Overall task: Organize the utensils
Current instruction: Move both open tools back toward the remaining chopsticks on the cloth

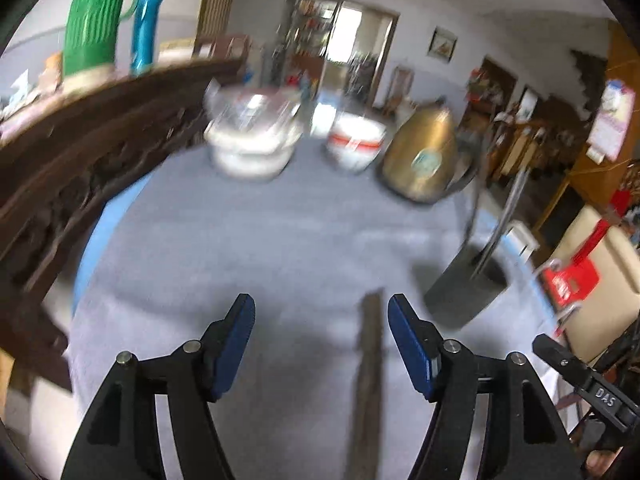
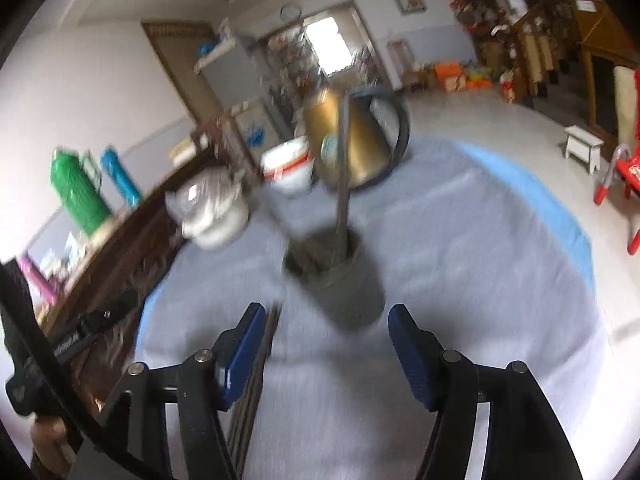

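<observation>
Both views are motion-blurred. A dark grey utensil holder point(image 1: 466, 286) stands on the grey cloth at the right, with a metal utensil handle point(image 1: 502, 220) sticking up from it. A bundle of dark chopsticks point(image 1: 368, 384) lies on the cloth between my left gripper's point(image 1: 321, 312) open, empty jaws, nearer the right finger. In the right wrist view the holder point(image 2: 340, 280) stands just ahead of my right gripper point(image 2: 326, 322), which is open and empty. The utensil handle point(image 2: 342, 184) rises from it. The chopsticks point(image 2: 256, 380) lie by the left finger.
A brass kettle point(image 1: 424, 156), a white and red bowl point(image 1: 354, 144) and a lidded white container point(image 1: 254, 140) stand at the far side of the table. A dark wooden sideboard point(image 1: 80, 140) at the left carries green point(image 1: 96, 20) and blue flasks. A red chair point(image 1: 572, 280) is at the right.
</observation>
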`<move>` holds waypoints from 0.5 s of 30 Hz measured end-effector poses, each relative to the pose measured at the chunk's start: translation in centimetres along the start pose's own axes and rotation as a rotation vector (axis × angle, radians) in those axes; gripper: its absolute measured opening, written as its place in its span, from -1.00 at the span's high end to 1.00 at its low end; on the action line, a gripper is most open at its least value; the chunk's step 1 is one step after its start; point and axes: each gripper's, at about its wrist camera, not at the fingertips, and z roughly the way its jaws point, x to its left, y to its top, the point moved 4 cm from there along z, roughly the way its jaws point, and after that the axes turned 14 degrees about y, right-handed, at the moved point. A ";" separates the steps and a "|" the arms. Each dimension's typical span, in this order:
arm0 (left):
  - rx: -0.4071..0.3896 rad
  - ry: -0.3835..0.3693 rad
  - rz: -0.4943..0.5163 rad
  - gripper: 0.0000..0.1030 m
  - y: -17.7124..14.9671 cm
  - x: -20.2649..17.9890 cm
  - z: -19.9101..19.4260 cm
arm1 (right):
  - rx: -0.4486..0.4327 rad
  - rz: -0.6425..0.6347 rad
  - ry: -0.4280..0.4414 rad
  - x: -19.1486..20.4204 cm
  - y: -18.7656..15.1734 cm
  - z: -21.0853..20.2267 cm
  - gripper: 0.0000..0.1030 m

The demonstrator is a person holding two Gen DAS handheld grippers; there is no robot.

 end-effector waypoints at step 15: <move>0.172 0.080 -0.065 -0.36 -4.9 5.1 2.9 | 0.198 0.031 0.033 2.9 -6.0 4.1 -0.32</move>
